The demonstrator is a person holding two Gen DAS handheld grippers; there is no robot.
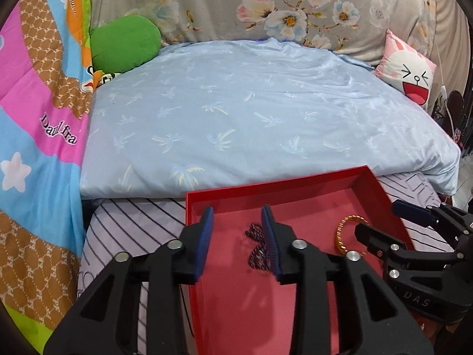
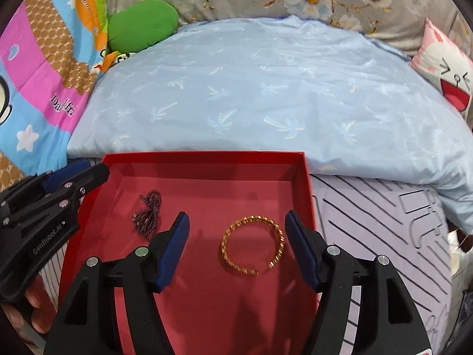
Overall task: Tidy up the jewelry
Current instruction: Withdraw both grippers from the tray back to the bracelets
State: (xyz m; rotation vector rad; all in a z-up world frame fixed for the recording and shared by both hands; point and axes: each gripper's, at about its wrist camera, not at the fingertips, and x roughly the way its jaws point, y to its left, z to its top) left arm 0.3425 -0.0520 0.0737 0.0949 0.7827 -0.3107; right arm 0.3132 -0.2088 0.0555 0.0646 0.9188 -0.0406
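Both grippers hang spread apart and empty over the red tray [image 2: 304, 183]. The gold bracelet [image 2: 252, 245] lies between the right gripper [image 2: 236, 229] fingers — untouched. The dark chain [image 1: 256, 248] is partly hidden behind the left gripper [image 1: 238, 222] finger.

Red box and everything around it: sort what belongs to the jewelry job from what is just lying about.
Job:
red box
gold bangle
dark beaded chain
left hand-held gripper
right hand-held gripper

Lying about:
blue quilt
green cushion
bunny pillow
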